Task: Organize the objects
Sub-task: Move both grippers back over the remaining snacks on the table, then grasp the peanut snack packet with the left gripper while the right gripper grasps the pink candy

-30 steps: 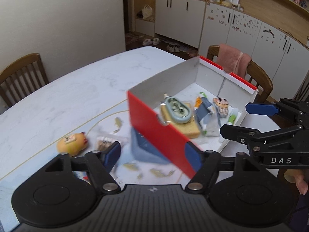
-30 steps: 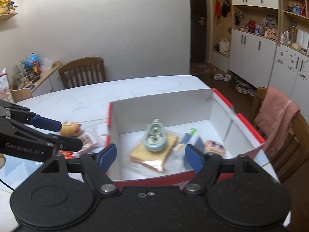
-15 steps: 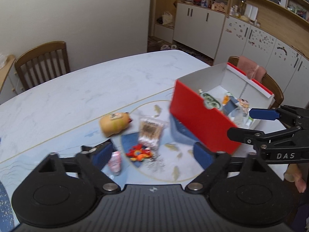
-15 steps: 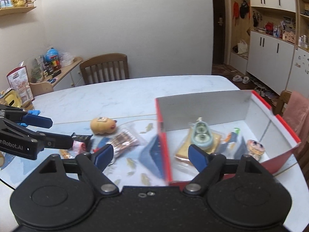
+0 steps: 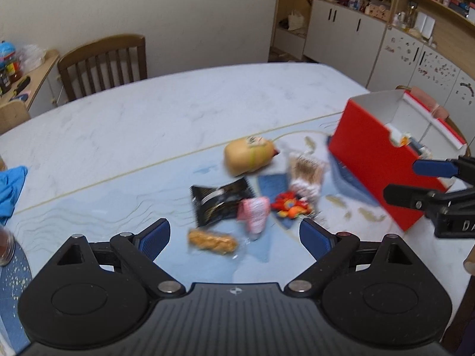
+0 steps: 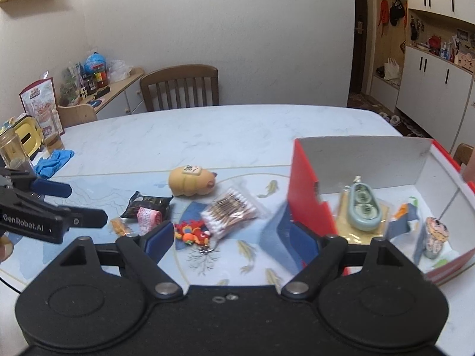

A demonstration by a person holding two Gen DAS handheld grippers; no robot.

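Note:
Loose items lie on the table's blue mat: a yellow plush toy (image 5: 248, 155), a bag of cotton swabs (image 5: 305, 172), a black packet (image 5: 219, 200), a pink roll (image 5: 255, 213), a red keychain toy (image 5: 291, 207) and a biscuit packet (image 5: 212, 241). My left gripper (image 5: 234, 238) hangs open just before them, with nothing between its fingers. My right gripper (image 6: 231, 237) is open too, above the keychain toy (image 6: 193, 233) and left of the red box (image 6: 305, 190). The box holds a blue-green case (image 6: 363, 207) on a sponge, among other small things.
A wooden chair (image 6: 181, 89) stands behind the table. A blue glove (image 6: 55, 160) and glass jars (image 6: 13, 151) sit at the table's left end. A cluttered side cabinet (image 6: 118, 89) stands by the wall. Another chair with a pink cloth (image 5: 427, 96) stands behind the box.
Both grippers have swung left, away from the red box and toward the loose items. The left gripper's jaws have spread wider. The box now sits at the right of both views.

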